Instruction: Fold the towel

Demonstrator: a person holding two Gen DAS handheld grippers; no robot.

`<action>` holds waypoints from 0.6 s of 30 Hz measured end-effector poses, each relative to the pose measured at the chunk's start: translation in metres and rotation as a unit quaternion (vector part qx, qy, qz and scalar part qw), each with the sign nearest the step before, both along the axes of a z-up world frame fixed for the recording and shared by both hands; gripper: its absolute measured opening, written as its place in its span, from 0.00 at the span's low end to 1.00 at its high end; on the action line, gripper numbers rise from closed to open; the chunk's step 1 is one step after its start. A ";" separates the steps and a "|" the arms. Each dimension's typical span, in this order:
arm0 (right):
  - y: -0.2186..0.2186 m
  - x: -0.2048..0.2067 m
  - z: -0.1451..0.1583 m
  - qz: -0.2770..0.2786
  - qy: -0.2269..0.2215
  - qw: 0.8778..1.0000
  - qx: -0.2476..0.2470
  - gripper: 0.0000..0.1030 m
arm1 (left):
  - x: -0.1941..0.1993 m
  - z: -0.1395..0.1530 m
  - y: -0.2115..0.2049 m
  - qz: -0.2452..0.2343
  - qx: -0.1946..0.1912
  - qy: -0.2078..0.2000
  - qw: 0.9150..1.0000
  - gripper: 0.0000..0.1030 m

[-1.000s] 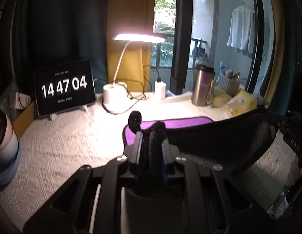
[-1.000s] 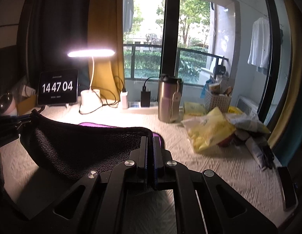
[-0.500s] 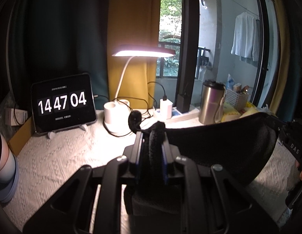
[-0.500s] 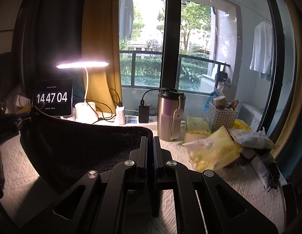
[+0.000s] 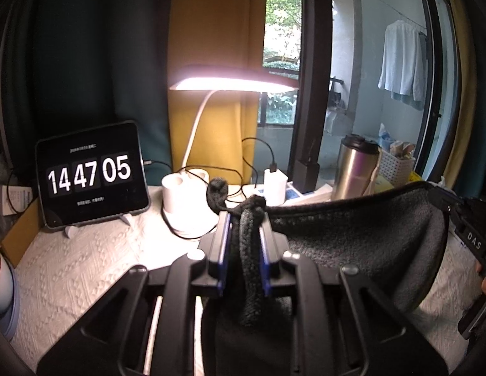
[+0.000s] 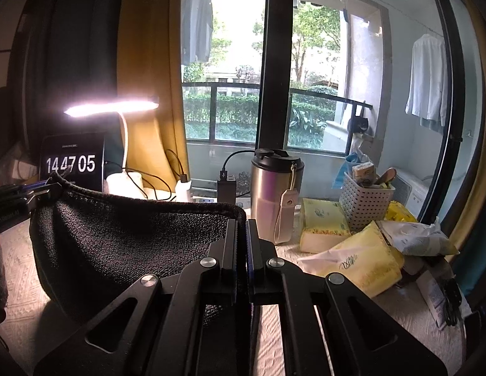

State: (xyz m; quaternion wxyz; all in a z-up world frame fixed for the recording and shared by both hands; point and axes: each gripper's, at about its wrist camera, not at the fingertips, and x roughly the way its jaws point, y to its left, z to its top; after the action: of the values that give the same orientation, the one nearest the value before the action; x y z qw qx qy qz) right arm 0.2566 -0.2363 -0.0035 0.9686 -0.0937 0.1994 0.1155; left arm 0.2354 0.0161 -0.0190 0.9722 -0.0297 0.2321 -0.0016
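The dark grey towel (image 5: 362, 241) hangs stretched between my two grippers above the white tablecloth. My left gripper (image 5: 244, 219) is shut on one bunched corner, whose hanging loop sticks up past the fingertips. My right gripper (image 6: 242, 222) is shut on the other corner; the towel (image 6: 133, 238) sags in a curve to its left. In the left wrist view the right gripper (image 5: 472, 235) holds the towel's far end at the right edge. In the right wrist view the left gripper (image 6: 20, 200) shows at the left edge.
On the white tablecloth (image 5: 86, 266) at the back stand a tablet clock (image 5: 89, 172), a lit desk lamp (image 5: 186, 194), chargers with cables (image 5: 274, 185) and a steel tumbler (image 6: 274, 200). Tissue packs (image 6: 352, 260) and a white basket (image 6: 365, 200) crowd the right side.
Both grippers have lifted the towel higher off the table. The purple side seen lying on the cloth a second ago is out of view. Both grips are unchanged.
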 end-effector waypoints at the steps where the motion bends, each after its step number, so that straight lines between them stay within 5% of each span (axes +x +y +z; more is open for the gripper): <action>1: 0.000 0.004 -0.001 0.000 0.002 1.000 -0.001 0.05 | 0.004 -0.001 0.000 0.000 0.001 0.001 1.000 0.17; 18: 0.002 0.069 -0.044 -0.003 0.058 0.998 -0.020 0.05 | 0.072 -0.049 0.003 0.003 0.007 0.058 0.998 0.17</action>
State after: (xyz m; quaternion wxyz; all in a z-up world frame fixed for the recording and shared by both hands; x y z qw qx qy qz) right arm 0.3259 -0.2340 -0.0478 0.9537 -0.1054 0.2578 0.1137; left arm 0.3072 0.0191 -0.0681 0.9573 -0.0238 0.2882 0.0044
